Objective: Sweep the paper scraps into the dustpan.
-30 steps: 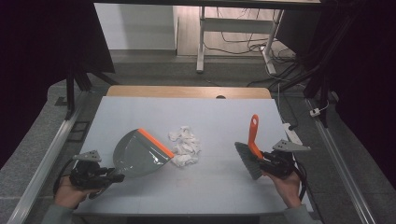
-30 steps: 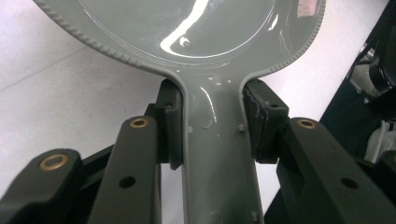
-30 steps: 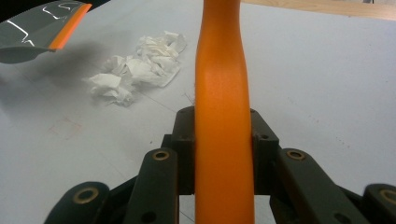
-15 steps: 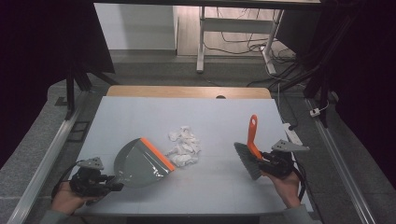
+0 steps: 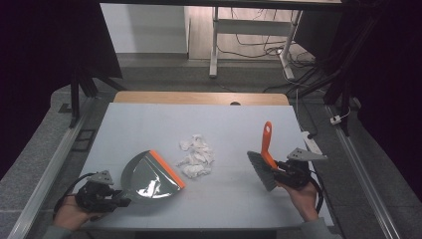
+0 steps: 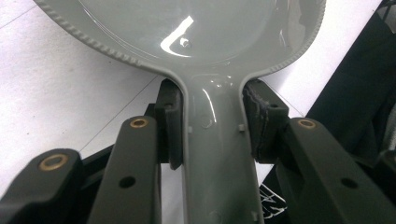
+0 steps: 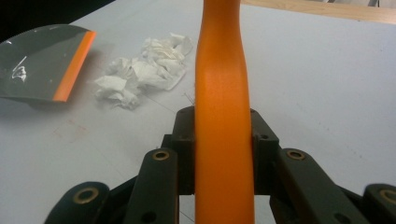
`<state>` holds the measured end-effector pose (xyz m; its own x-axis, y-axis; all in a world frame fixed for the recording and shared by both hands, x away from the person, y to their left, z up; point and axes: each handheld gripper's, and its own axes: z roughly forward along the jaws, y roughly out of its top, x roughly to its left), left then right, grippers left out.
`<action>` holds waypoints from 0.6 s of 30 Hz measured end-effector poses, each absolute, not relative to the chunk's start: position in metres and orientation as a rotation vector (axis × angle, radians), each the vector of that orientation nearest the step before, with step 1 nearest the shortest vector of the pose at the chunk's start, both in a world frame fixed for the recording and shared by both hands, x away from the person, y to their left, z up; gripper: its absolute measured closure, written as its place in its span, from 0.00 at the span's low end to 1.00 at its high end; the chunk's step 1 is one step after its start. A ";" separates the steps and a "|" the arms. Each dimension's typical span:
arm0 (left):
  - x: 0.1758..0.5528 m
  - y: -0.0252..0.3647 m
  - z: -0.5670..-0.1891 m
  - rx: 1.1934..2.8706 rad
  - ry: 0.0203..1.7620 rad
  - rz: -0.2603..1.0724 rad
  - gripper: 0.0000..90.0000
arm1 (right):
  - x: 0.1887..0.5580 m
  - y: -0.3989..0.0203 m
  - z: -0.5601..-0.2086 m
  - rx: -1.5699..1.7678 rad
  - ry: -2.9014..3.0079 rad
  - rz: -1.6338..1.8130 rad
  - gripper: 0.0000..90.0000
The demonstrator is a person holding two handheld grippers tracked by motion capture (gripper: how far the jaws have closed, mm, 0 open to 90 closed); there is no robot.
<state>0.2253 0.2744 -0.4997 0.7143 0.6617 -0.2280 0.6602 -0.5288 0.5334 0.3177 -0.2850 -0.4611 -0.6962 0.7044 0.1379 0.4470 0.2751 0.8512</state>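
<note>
White crumpled paper [image 5: 197, 156] lies in a loose heap near the middle of the table [image 5: 149, 124], and the right gripper view shows the same heap [image 7: 140, 70] as several torn, wrinkled pieces bunched together. Just beside the heap, at its eight o'clock, sits a grey dustpan [image 5: 149, 175] whose orange lip [image 5: 167, 169] faces the paper and lies close to its nearest scraps without clearly touching them. From the pan's seven o'clock the handle runs back into the left gripper [image 5: 112, 199], low at the table's near left corner; in the left gripper view the jaws are closed on that grey handle [image 6: 219, 158], a pad [image 6: 170, 123] pressed against each side just below the bowl of the pan. Well apart from the paper, at its three o'clock, the brush [image 5: 263, 167] is tilted, its orange handle pointing toward twelve o'clock and its grey bristles [image 5: 260, 169] angled down toward the table on the side facing the heap. The right gripper [image 5: 283, 172] is clamped on the brush low on its handle, and the right gripper view shows the orange handle [image 7: 223, 140] squeezed upright between the two black jaws. A wooden strip [image 5: 199, 97] edges the table's far side.
</note>
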 end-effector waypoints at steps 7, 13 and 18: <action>0.231 0.273 -0.502 2.326 1.002 -0.014 0.69 | 0.329 -0.268 -0.458 1.042 2.298 1.391 0.78; 0.240 0.269 -0.504 2.339 0.989 -0.027 0.69 | 0.343 -0.247 -0.455 1.024 2.322 1.403 0.78; 0.246 0.268 -0.506 2.342 1.001 -0.015 0.69 | 0.354 -0.232 -0.454 1.010 2.334 1.393 0.78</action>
